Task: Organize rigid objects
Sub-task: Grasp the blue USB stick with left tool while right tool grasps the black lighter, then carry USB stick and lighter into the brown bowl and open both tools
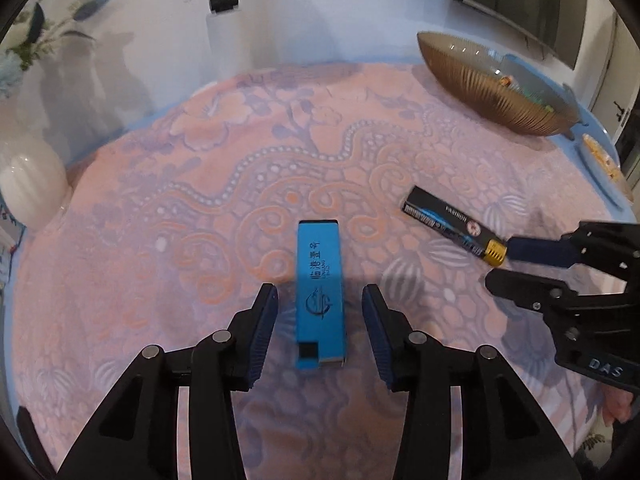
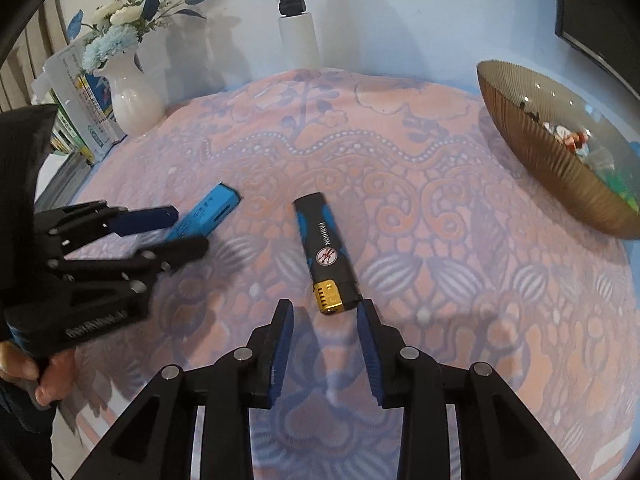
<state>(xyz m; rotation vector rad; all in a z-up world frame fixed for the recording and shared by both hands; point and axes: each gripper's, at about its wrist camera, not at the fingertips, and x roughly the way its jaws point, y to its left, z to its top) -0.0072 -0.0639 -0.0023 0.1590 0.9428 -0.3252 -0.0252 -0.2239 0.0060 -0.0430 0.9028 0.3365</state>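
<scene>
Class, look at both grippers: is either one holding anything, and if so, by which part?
Nothing is held. The left gripper straddles the blue lighter without touching; the right gripper stands open by the black lighter.

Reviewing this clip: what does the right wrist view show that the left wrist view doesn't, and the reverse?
Only the right wrist view shows the flowers in the white vase, the packages beside it and a hand holding the left gripper. Only the left wrist view shows the blue lighter's printed face and the right gripper from outside. Both show both lighters, including the black lighter, the brown bowl and the patterned cloth.
</scene>
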